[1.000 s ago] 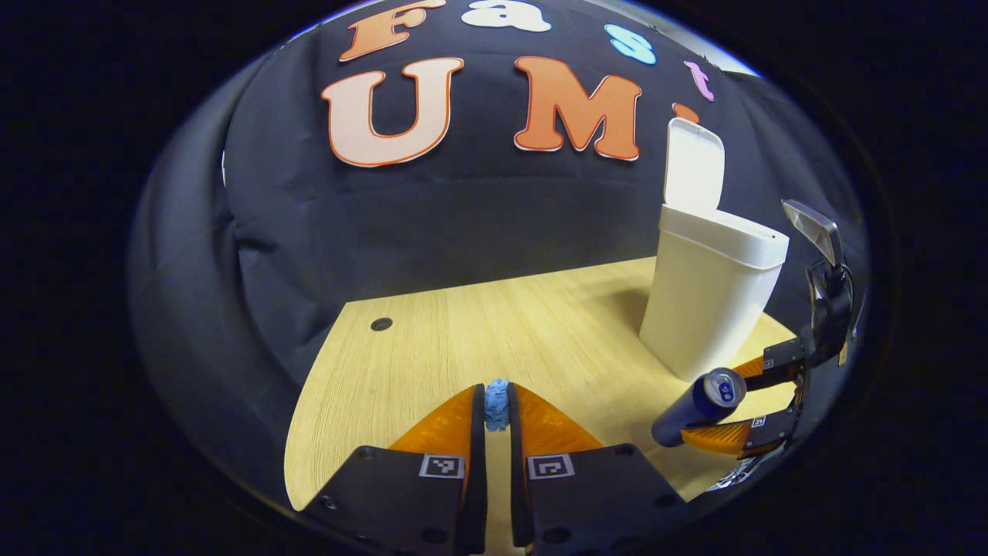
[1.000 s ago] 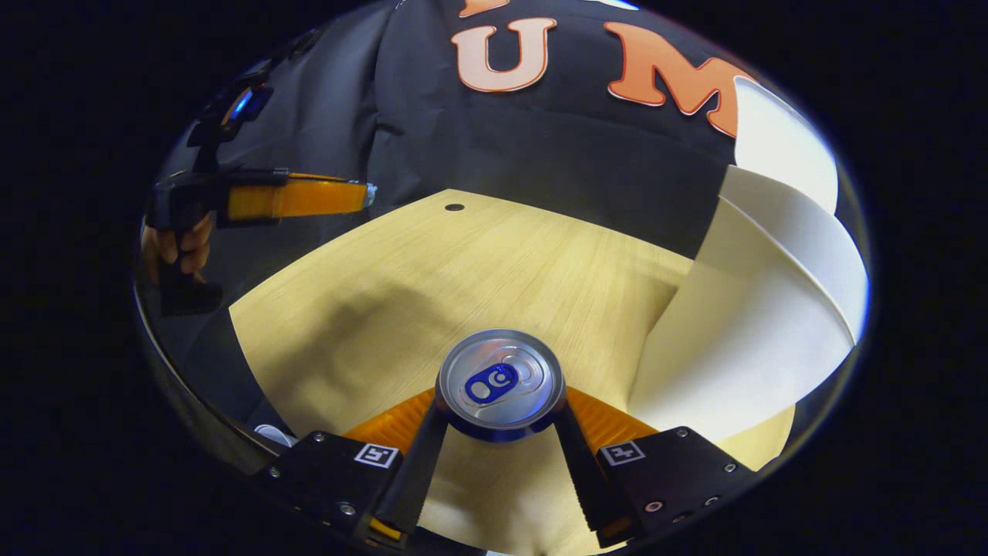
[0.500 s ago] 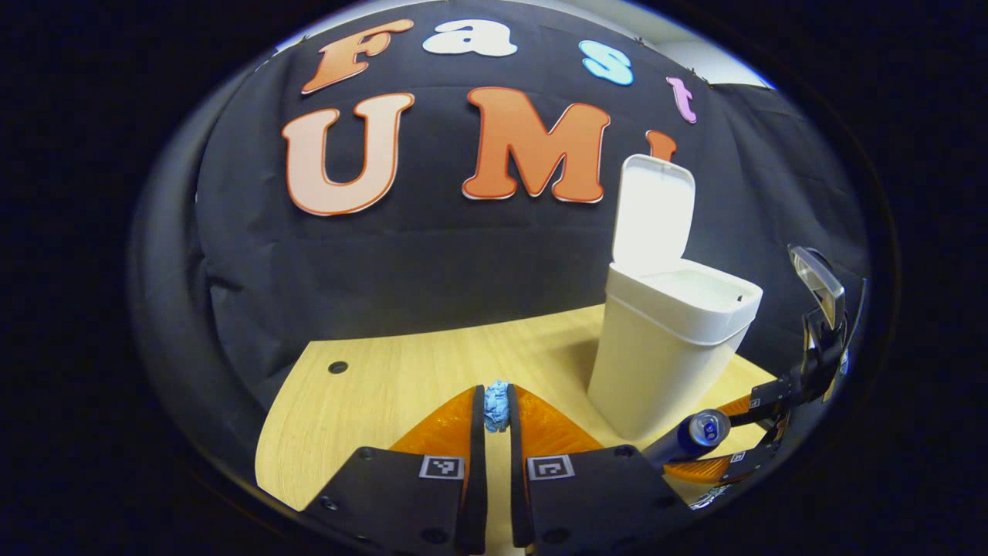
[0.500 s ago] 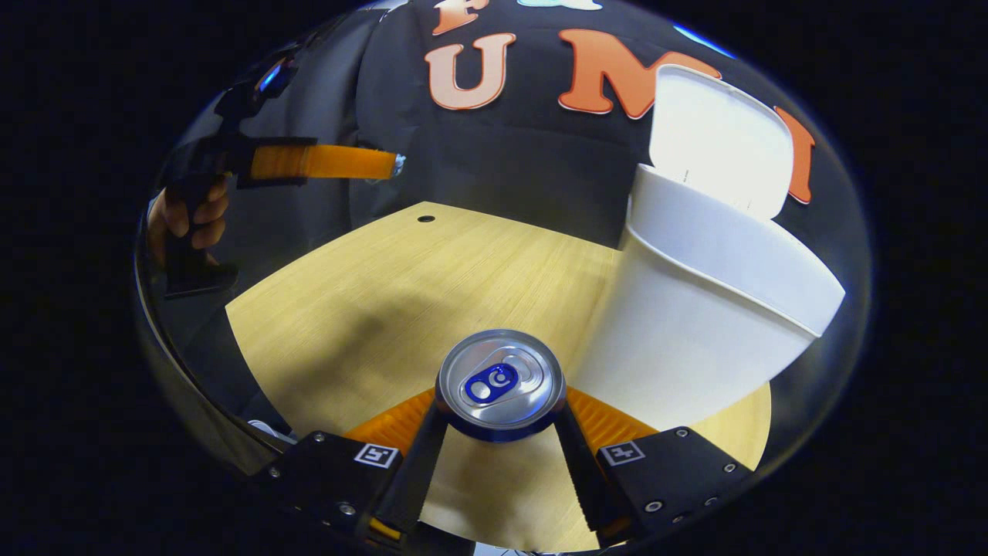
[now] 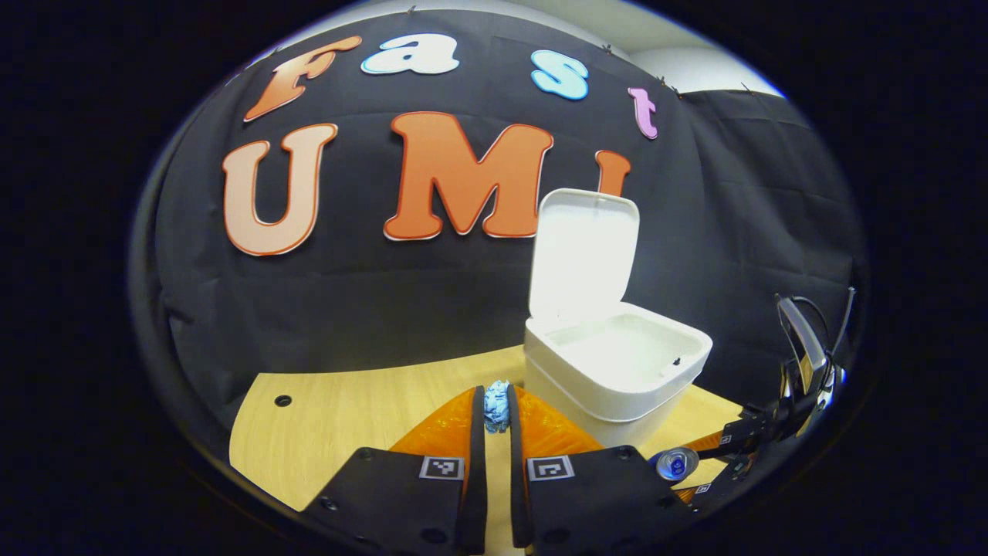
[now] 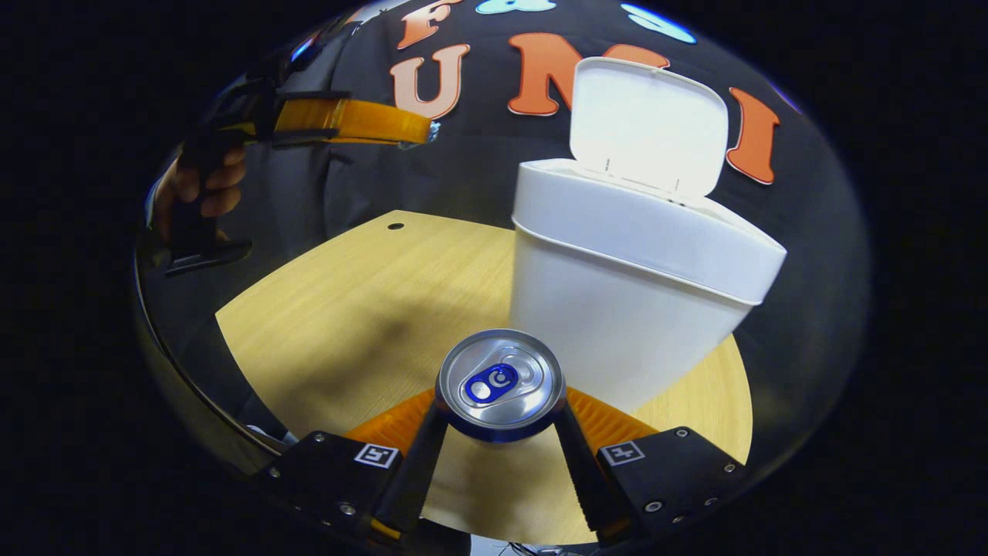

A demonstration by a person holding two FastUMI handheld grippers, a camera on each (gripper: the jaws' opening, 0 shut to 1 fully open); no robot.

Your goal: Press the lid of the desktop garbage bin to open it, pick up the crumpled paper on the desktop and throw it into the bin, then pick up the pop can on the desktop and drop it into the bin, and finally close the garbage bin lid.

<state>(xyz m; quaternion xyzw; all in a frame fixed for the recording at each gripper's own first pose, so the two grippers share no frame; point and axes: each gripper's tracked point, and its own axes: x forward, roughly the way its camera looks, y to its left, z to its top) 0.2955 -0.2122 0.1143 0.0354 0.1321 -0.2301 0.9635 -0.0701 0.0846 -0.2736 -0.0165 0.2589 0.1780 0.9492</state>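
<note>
1. Rising since the earlier left gripper view, the camera now looks down into the white desktop garbage bin [image 5: 614, 363], whose open mouth was hidden a second ago. The bin sits nearer the middle of this view than before.
2. In the left gripper view, the left gripper [image 5: 496, 409] has its fingers nearly together, pinching the blue crumpled paper [image 5: 496, 405] at their tips, as before. The paper is held in the air just left of the bin's near wall.
3. The bin's lid [image 5: 583, 251] stands upright, hinged at the far edge.
4. At the lower right of this view, the right gripper [image 5: 698, 467] holds the pop can [image 5: 673, 464], lower and smaller than a second ago.
5. The wooden desktop [image 5: 340, 417] has pale grain and a small round hole [image 5: 283, 401] near its left edge. Black cloth walls the booth behind.
6. In the right gripper view, the bin [image 6: 633, 293] has moved from the right edge to the centre-right, whole and upright, with its lid [image 6: 648, 123] raised.
7. The right gripper [image 6: 500, 421] has its fingers spread to the can's width, both pressing on its sides.
8. The pop can [image 6: 500, 382] is held above the desktop [image 6: 355, 301], just before the bin; its long axis runs along the fingers, the tab end facing the camera.
9. At the upper left, a hand [image 6: 202, 185] holds the left gripper [image 6: 426, 133], higher than before and pointing towards the bin.
</note>
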